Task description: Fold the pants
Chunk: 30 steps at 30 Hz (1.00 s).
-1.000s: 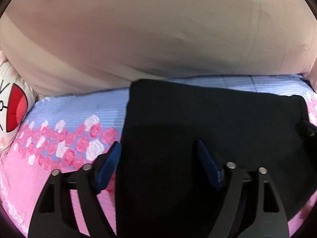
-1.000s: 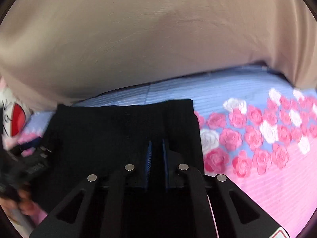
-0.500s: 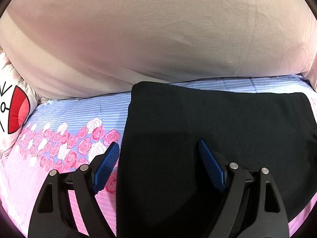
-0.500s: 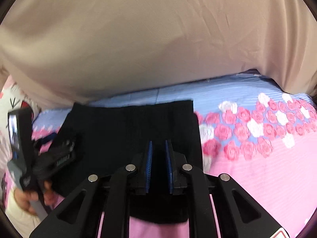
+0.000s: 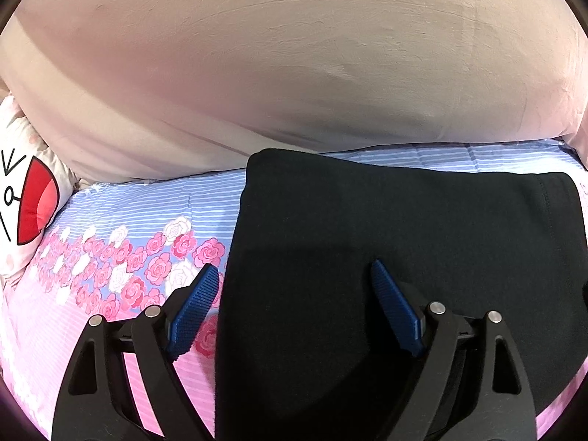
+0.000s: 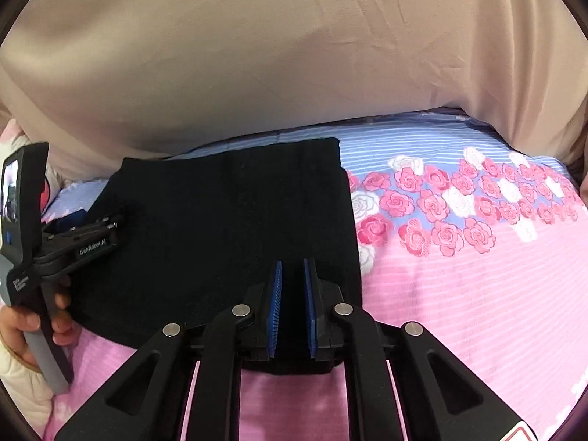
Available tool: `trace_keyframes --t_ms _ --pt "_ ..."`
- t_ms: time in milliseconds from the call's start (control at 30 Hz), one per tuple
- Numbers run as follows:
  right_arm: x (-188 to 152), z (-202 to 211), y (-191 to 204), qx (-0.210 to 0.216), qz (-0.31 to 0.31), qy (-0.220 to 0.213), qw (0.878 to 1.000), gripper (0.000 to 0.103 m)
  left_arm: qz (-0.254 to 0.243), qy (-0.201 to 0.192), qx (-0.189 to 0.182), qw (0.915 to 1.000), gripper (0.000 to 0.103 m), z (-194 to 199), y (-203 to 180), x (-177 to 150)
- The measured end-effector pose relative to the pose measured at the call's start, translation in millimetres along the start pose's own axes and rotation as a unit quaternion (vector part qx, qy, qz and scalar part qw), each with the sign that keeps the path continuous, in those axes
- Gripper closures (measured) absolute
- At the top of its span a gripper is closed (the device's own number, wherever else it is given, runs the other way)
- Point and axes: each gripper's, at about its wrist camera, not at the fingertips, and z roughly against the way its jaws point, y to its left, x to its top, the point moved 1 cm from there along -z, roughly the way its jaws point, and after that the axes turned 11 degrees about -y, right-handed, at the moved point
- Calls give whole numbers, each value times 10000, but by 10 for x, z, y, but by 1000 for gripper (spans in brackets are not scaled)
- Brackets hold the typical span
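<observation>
The black pants (image 5: 386,257) lie folded into a flat rectangle on the flowered bed sheet (image 5: 121,257); they also show in the right wrist view (image 6: 228,228). My left gripper (image 5: 292,286) is open and empty, held just above the pants' left edge. My right gripper (image 6: 293,275) has its blue pads nearly together with a narrow gap, over the pants' near right corner, holding nothing. The left gripper's body (image 6: 73,242) shows at the left of the right wrist view, held by a hand.
A large beige cushion (image 5: 294,73) rises behind the pants across the back. A white cartoon pillow (image 5: 25,202) with a red mouth lies at the far left. The pink and blue rose sheet (image 6: 477,257) spreads to the right.
Both grippers have drawn back and up from the pants. The right gripper's pads have parted slightly. The pants have stayed flat.
</observation>
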Motion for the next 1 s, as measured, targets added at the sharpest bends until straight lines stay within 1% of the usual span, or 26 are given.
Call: trace_keyframes --t_ms 67,100,133,167,200,233,267,300,333,400,433,500,533,567,600,633,667,700,733,767,800,833,867,900,967,1000 --pt "77 130 28 77 -139 -48 9999 93 74 -16 -69 9999 22 118 46 -1" --pt "103 235 44 184 -200 -149 9995 91 144 -40 -157 9998 22 215 89 -4" --pt "115 305 45 234 -226 -204 9993 86 193 -81 -249 9995 22 320 134 -15" --pt "111 398 46 230 -229 -248 9992 86 240 -123 -367 9990 22 458 191 -50" --pt "83 459 33 197 -214 -271 9992 78 259 -114 -448 9986 22 565 240 -101" --pt "29 502 -3 145 -209 -231 9994 55 294 -58 -539 9981 21 667 304 -184" --pt "-9 494 -47 110 -236 -179 9995 45 338 3 -594 9977 20 709 342 -244" --pt "-57 498 -96 92 -315 -167 9993 30 414 110 -663 9969 20 732 388 -318" --pt "-120 498 -171 93 -484 -180 9986 29 535 219 -737 9956 20 730 433 -381" --pt "-175 422 -254 162 -722 -22 9973 29 875 401 -873 9915 19 666 524 -493" --pt "-191 336 -290 325 -870 124 9956 29 975 487 -915 9898 19 607 535 -523" --pt "-220 171 -329 476 -1025 314 9931 29 1104 586 -1098 9861 25 508 529 -548" --pt "-245 69 -347 546 -1111 446 9913 37 1189 663 -1274 9825 39 471 523 -573" --pt "-271 -31 -357 774 -1266 550 9874 45 1348 785 -1547 9756 49 425 529 -577" --pt "-266 -65 -358 875 -1351 566 9853 60 1438 815 -1599 9732 56 436 552 -544" --pt "-235 -45 -344 892 -1339 544 9855 70 1411 822 -1671 9723 69 483 560 -496" --pt "-147 52 -290 884 -1179 443 9881 72 1384 757 -1688 9729 74 555 561 -443" --pt "-69 161 -239 854 -1018 273 9908 74 1384 628 -1711 9734 74 659 580 -378" --pt "-2 265 -189 805 -853 107 9930 75 1319 594 -1655 9755 74 713 574 -338" --pt "31 319 -168 712 -721 5 9949 75 1190 677 -1594 9777 73 701 535 -339" --pt "-11 244 -194 632 -701 95 9955 74 1015 821 -1528 9796 71 634 469 -382" --pt "-81 132 -232 546 -727 272 9955 70 867 953 -1356 9824 65 535 407 -462" --pt "-231 -55 -299 451 -837 588 9937 68 812 928 -1268 9842 62 496 384 -510" --pt "-303 -53 -370 639 -1176 464 9899 66 730 711 -1201 9875 62 530 366 -533" --pt "-244 30 -381 682 -1212 571 9886 65 623 656 -1146 9893 62 619 355 -522" --pt "-196 108 -370 613 -1154 488 9902 64 681 663 -1174 9885 62 676 379 -499"
